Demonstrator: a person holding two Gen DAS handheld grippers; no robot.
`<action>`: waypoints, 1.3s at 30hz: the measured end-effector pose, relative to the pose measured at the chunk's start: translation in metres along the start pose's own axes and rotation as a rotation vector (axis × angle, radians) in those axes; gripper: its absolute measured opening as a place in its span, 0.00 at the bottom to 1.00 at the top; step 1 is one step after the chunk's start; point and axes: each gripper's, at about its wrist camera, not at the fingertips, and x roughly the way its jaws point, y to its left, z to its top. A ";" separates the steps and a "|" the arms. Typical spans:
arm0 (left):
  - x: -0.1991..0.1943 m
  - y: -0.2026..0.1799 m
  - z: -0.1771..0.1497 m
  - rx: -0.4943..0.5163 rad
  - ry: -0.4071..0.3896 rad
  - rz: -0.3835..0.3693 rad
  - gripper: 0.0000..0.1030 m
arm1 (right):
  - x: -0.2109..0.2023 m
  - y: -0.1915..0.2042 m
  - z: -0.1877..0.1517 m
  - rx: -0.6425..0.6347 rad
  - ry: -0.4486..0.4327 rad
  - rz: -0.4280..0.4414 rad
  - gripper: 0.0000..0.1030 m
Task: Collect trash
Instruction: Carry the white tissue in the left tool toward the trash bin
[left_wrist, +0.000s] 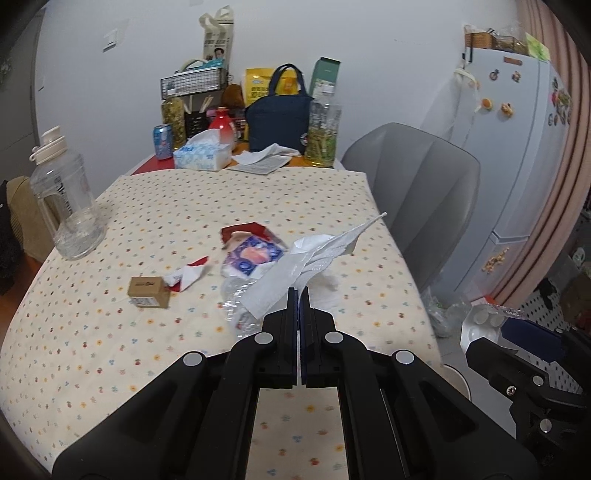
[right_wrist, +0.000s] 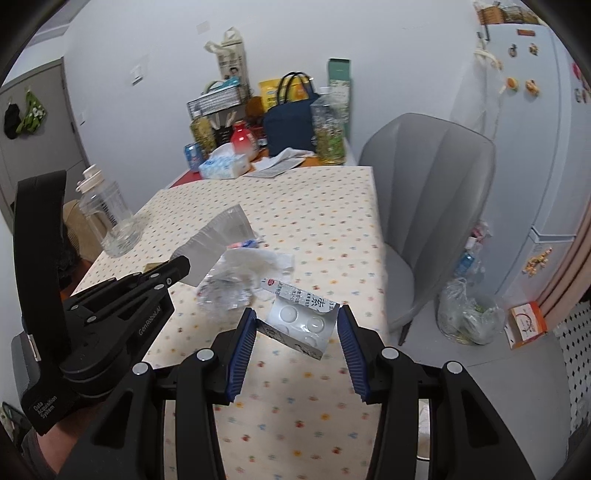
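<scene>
Holding a white wrapper (left_wrist: 295, 273) above the table (left_wrist: 110, 332), my left gripper (left_wrist: 299, 295) is pinched tight on it, angled down. Spotted cloth lies bare toward the near edge. My right gripper (right_wrist: 297, 325) clamps a blister pack (right_wrist: 301, 326) beside the chair (right_wrist: 428, 206).

There are two grippers (right_wrist: 297, 325), one table (left_wrist: 229, 199), one chair (left_wrist: 417, 177), one fridge (left_wrist: 517, 147), one jug (left_wrist: 64, 199), one can (left_wrist: 163, 141) and one tissue box (left_wrist: 201, 155).
</scene>
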 end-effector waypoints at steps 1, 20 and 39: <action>0.001 -0.008 0.001 0.011 0.000 -0.011 0.02 | -0.002 -0.004 0.000 0.006 -0.003 -0.008 0.44; 0.042 -0.160 -0.010 0.212 0.083 -0.212 0.02 | -0.026 -0.153 -0.031 0.250 -0.007 -0.227 0.44; 0.090 -0.264 -0.050 0.369 0.209 -0.283 0.02 | 0.003 -0.278 -0.093 0.465 0.093 -0.325 0.47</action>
